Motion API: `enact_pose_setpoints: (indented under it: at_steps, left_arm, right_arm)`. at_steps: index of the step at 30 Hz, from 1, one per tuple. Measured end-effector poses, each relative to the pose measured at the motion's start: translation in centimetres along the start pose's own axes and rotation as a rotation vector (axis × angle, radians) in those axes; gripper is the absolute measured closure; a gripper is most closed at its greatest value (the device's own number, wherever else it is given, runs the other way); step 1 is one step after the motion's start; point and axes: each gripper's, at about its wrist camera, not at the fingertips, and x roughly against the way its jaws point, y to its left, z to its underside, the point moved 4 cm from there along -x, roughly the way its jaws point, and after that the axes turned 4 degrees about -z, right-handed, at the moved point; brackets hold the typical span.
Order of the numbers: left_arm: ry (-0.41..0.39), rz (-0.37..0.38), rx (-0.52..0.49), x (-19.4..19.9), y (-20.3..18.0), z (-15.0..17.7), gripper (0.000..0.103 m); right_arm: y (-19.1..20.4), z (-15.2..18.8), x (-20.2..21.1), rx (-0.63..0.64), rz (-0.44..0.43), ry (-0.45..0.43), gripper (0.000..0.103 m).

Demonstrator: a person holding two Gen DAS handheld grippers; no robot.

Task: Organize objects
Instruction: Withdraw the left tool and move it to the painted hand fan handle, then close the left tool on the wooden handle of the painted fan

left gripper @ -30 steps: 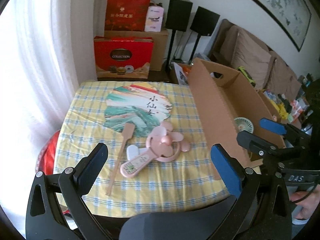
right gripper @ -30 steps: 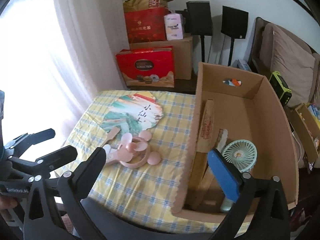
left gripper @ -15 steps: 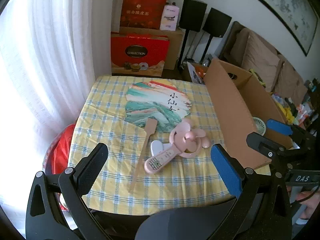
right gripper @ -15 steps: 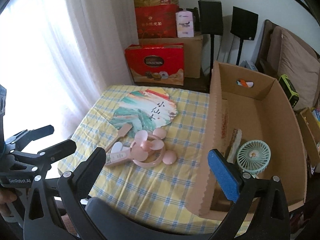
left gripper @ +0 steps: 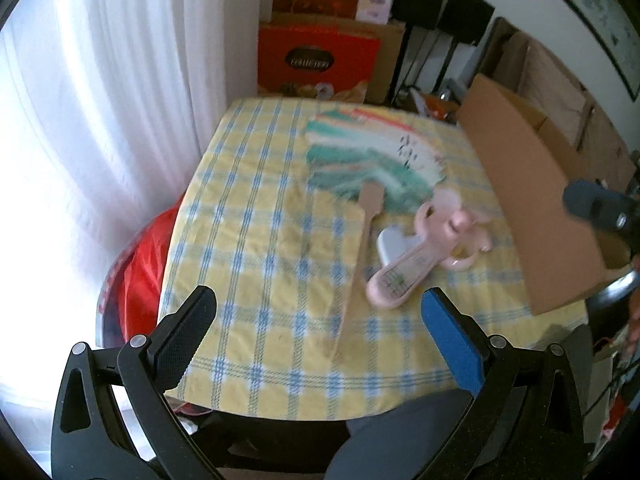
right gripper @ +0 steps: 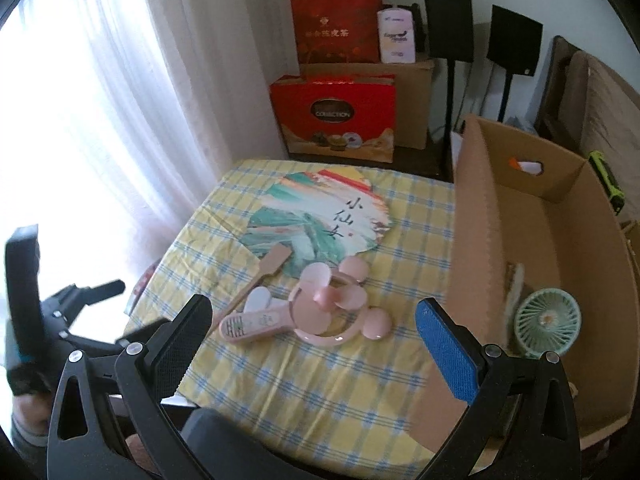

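Both claws hang above the near edge of the desk [right gripper: 352,376], which wears a yellow-and-blue checked cloth. The right claw [right gripper: 310,346] stands wide open with nothing between its fingers, low in the frame of its own view. The left claw [left gripper: 318,334] is likewise spread wide and empty; its view is blurred.

In the middle of the right view lies a pink handheld fan [right gripper: 320,312] with round ears, its handle pointing lower left. Just above it, partly tucked under it, a painted paper fan [right gripper: 320,216] lies flat, its wooden handle [right gripper: 256,280] running down-left. To the right of both stands an open cardboard box [right gripper: 476,248], and inside it, lower right of the frame, a small mint-green fan [right gripper: 548,320] rests against the bottom.
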Motion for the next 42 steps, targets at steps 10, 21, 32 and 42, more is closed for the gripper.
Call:
enact_pose_setpoints:
  at_steps: [10, 21, 32, 42]
  left_arm:
    - [0.041, -0.036, 0.015, -2.7, 1.2, 1.3, 0.008]
    - [0.087, -0.006, -0.016, -4.8, 0.7, 2.2, 0.038]
    - [0.105, 0.055, -0.057, -5.3, -0.5, 2.6, 0.053]
    - [0.106, 0.072, -0.085, -5.4, -1.0, 3.2, 0.07]
  right_arm:
    - [1.4, -0.9, -4.0, -0.001, -0.028, 0.066, 0.006]
    - [1.9, -2.0, -9.0, -0.061, -0.092, 0.166, 0.042]
    - [3.2, -1.9, -14.0, -0.077, -0.123, 0.272, 0.056]
    - [4.3, -1.4, -17.5, -0.092, -0.156, 0.356, 0.066]
